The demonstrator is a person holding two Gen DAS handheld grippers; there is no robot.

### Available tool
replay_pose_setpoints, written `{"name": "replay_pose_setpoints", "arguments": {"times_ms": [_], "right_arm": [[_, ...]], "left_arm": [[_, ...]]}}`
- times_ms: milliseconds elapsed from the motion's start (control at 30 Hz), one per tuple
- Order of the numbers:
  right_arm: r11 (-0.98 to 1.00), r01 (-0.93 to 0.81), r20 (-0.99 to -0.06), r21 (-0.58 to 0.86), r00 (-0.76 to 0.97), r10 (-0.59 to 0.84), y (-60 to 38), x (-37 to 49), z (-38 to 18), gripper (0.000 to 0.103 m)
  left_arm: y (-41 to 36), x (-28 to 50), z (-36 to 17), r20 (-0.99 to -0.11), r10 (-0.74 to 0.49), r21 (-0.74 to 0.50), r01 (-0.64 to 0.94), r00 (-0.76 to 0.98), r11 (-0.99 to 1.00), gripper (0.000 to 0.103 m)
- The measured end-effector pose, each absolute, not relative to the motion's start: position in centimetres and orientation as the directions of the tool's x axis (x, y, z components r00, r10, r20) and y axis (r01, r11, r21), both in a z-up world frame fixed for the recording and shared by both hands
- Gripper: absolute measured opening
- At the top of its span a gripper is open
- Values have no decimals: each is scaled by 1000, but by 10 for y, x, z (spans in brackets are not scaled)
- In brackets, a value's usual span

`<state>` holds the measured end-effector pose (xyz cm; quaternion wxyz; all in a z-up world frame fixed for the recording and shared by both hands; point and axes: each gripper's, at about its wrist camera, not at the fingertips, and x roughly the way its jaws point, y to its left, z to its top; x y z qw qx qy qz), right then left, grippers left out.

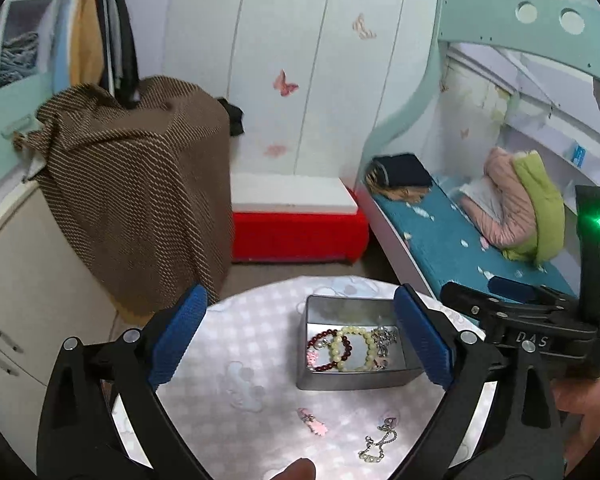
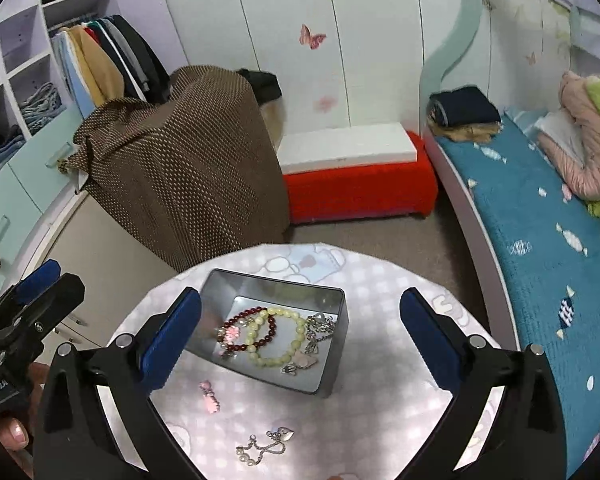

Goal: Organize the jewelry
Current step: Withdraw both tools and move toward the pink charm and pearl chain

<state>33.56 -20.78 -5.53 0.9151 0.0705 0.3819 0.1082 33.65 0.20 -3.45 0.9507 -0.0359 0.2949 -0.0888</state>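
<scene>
A grey metal tin (image 1: 352, 380) (image 2: 332, 376) stands on a round table with a pink checked cloth (image 1: 228, 344) (image 2: 380, 400). In it lie a dark red bead bracelet (image 1: 318, 338) (image 2: 240, 316), a pale yellow bead bracelet (image 1: 350, 332) (image 2: 296, 318) and silver charm pieces (image 2: 320, 326). On the cloth in front lie a small pink charm (image 1: 312, 420) (image 2: 210, 396) and a silver chain bracelet with a heart (image 1: 378, 440) (image 2: 266, 444). My left gripper (image 1: 300, 340) is open and empty above the table. My right gripper (image 2: 300, 336) is open and empty over the tin.
A brown patterned blanket (image 2: 188, 160) covers furniture behind the table. A red bench with a white top (image 2: 356, 168) stands by the wall. A bed with a blue cover (image 2: 540, 232) runs along the right. A wardrobe with hanging clothes (image 2: 100, 56) is at left.
</scene>
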Motion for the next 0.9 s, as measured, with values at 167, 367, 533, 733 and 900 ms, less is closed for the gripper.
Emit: {"name": "replay_pose_setpoints", "arguments": {"times_ms": [167,367,533,733,900], "right_arm": [[968,-161,-632,190,735,246,-203,309,-33,96],[972,-182,-574,148,785,235,-198,281,-11,96],[973,-198,-529,118,817,230,-194,257,2,96],[976,-197,-485,96,847,219,-194,234,11,96],[976,-195,-460,94,861,216,-195,215,15,96]], "left_arm": [[10,309,-21,-512,-170,-117,128,842,985,95],[17,282,-8,-470,-159,-125,113,868,986,96],[19,259,0,-437,-153,-127,107,886,986,96],[24,233,5,-409,-132,-123,89,903,988,96],[26,215,4,-401,-113,-112,74,909,991,96]]}}
